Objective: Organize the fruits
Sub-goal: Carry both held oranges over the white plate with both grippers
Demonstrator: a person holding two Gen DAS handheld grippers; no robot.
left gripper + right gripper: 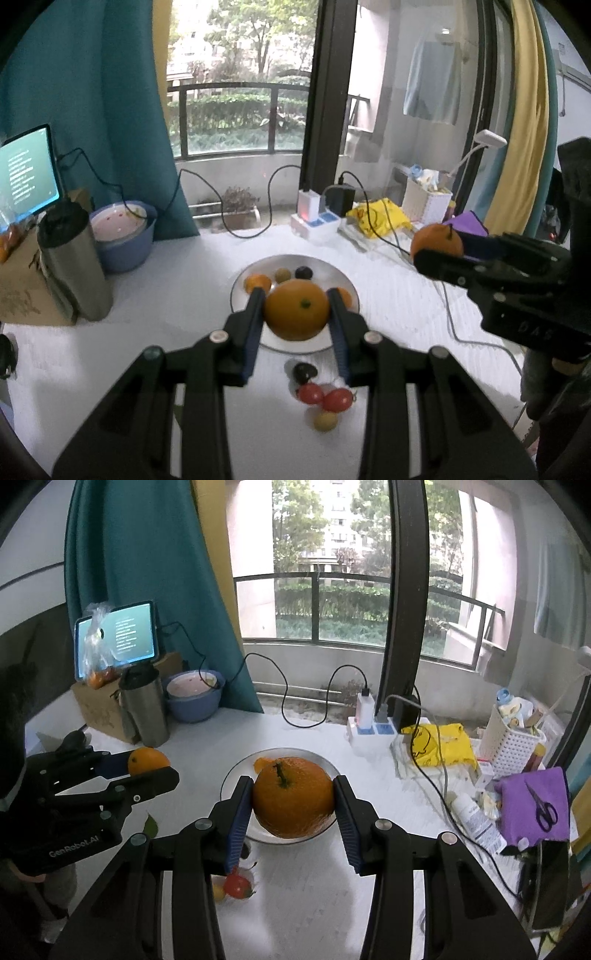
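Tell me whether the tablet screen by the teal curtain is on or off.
On. The tablet shows a lit teal-green screen with lines of white text, visible from both wrist cameras; the words are too small to read.

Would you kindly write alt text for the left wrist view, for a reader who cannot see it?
The left gripper grips an orange above a metal plate holding small fruits. Loose small fruits lie on the white table in front; at right, the right gripper grips another orange.
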